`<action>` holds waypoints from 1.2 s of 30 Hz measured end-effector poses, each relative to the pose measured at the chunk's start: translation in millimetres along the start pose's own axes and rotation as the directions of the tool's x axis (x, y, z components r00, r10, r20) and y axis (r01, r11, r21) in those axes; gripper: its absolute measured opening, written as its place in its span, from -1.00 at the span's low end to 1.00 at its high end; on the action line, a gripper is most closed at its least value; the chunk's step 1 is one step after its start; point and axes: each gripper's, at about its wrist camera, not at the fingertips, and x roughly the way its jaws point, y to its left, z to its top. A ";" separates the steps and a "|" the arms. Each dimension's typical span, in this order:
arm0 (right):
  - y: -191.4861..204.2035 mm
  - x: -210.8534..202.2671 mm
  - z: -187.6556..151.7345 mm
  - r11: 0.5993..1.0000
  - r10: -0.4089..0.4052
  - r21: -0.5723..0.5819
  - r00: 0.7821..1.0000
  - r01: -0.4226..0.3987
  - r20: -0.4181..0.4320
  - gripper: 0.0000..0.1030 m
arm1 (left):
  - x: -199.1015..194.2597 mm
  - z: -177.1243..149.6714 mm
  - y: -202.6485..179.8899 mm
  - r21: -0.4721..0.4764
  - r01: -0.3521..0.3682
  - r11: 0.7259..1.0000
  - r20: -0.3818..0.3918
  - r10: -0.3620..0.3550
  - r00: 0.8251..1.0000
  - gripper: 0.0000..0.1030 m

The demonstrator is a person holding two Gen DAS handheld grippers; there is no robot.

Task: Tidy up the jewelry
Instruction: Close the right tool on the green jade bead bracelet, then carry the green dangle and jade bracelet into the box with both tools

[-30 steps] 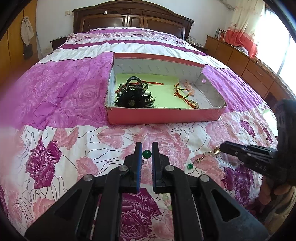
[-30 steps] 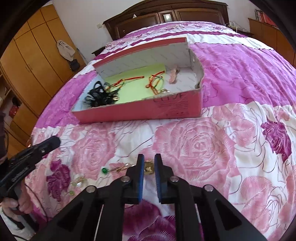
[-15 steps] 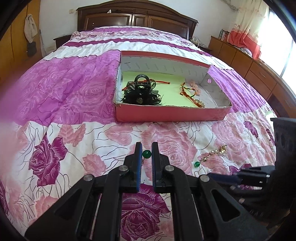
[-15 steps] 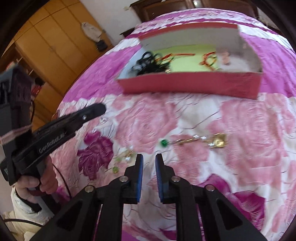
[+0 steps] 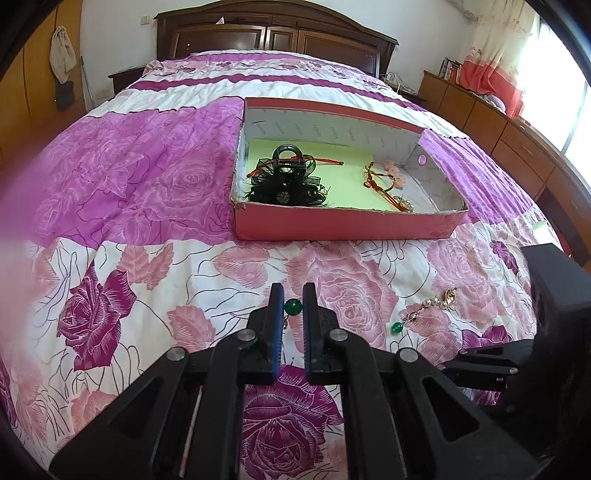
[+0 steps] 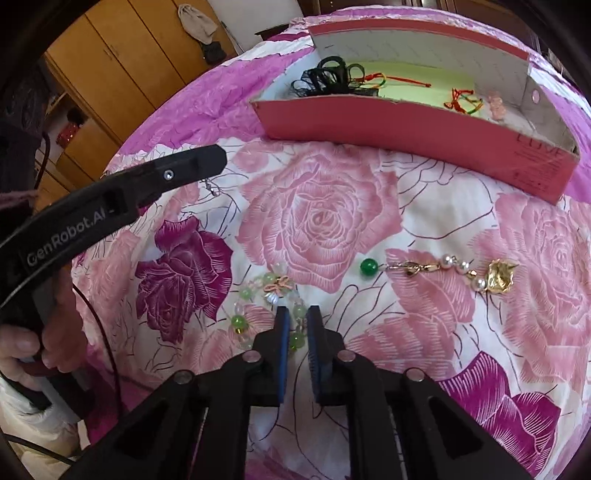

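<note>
A red box [image 5: 347, 223] with a green floor holds a black hair clip [image 5: 286, 181] and red cord bracelets [image 5: 384, 184]. My left gripper [image 5: 293, 308] is nearly shut, with a green bead earring [image 5: 293, 306] between its tips on the bedspread. A gold and pearl earring [image 6: 443, 267] with a green bead lies to the right. My right gripper [image 6: 297, 321] is narrowly open over a green and clear bead bracelet [image 6: 269, 299], jaws straddling its near beads. The left gripper also shows in the right wrist view [image 6: 207, 162].
Everything lies on a pink and purple rose bedspread [image 5: 147, 258]. A dark wooden headboard [image 5: 273, 33] stands at the far end, wardrobes [image 6: 122, 66] to the left and a low dresser [image 5: 498, 129] to the right.
My right gripper swung left from the gold earring and now sits over the bead bracelet. My left gripper stayed around the green bead earring; its view shifted slightly left.
</note>
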 end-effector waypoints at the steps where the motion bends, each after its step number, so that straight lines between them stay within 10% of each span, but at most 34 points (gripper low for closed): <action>1: 0.2 -1.7 0.1 1.000 -0.002 -0.004 1.000 0.002 0.009 -0.82 | -0.2 -0.1 0.0 0.000 0.000 1.000 0.000 0.000 1.000 -0.98; 16: -6.2 -65.3 6.5 0.994 -0.093 -0.031 0.964 0.104 0.248 -0.83 | -10.0 5.6 -13.1 0.017 0.024 1.000 0.031 -0.025 0.999 -0.98; 36: -27.0 -97.3 47.7 0.983 -0.174 0.038 0.862 0.178 0.476 -0.83 | -5.2 44.9 -34.6 0.041 0.049 0.998 0.210 -0.057 0.976 -0.98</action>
